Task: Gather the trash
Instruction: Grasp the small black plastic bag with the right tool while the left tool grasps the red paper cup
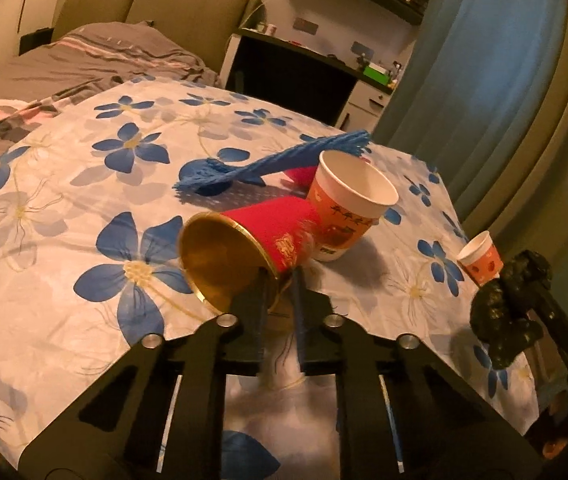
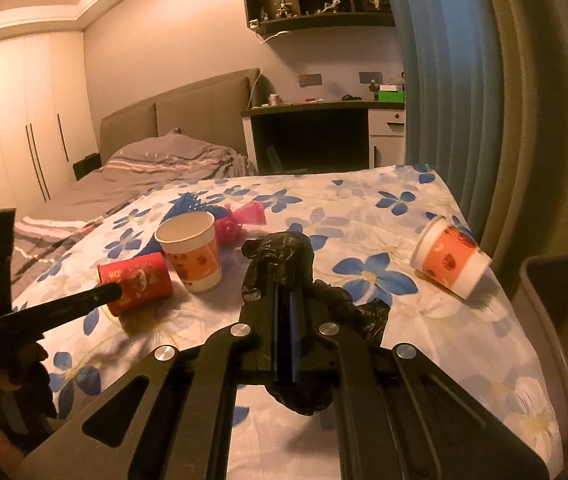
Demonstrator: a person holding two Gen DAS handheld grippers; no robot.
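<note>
Held, left: the left gripper (image 1: pixel 279 300) has its jaws pinched on the rim wall of a red paper cup with a gold lining (image 1: pixel 243 252), one finger inside the mouth and one outside; the cup lies tipped on its side, mouth toward the near left.
Held, right: the right gripper (image 2: pixel 284 312) has its jaws pressed together on a crumpled black plastic bag (image 2: pixel 279 256), which bunches above the fingers and trails below them.
Surface: everything sits on a worktop covered by a white cloth with blue flowers (image 1: pixel 63 200).
Left to collect, centre: a white and orange paper cup standing upright (image 1: pixel 348 208), touching the red cup on its far right side.
Left to collect, right edge: a second white and orange paper cup lying on its side (image 2: pixel 450 258), near the right edge of the cloth and well apart from the others.
Left to collect, far: a blue ribbed plastic piece (image 1: pixel 279 160) and a pink wrapper-like piece (image 2: pixel 243 220) behind the upright cup.
Likely destination: a pale bin (image 2: pixel 560 300) stands past the right edge; its inside is not visible.
Progress: judged early, since two items are gripped and nothing can be seen in the bin.
</note>
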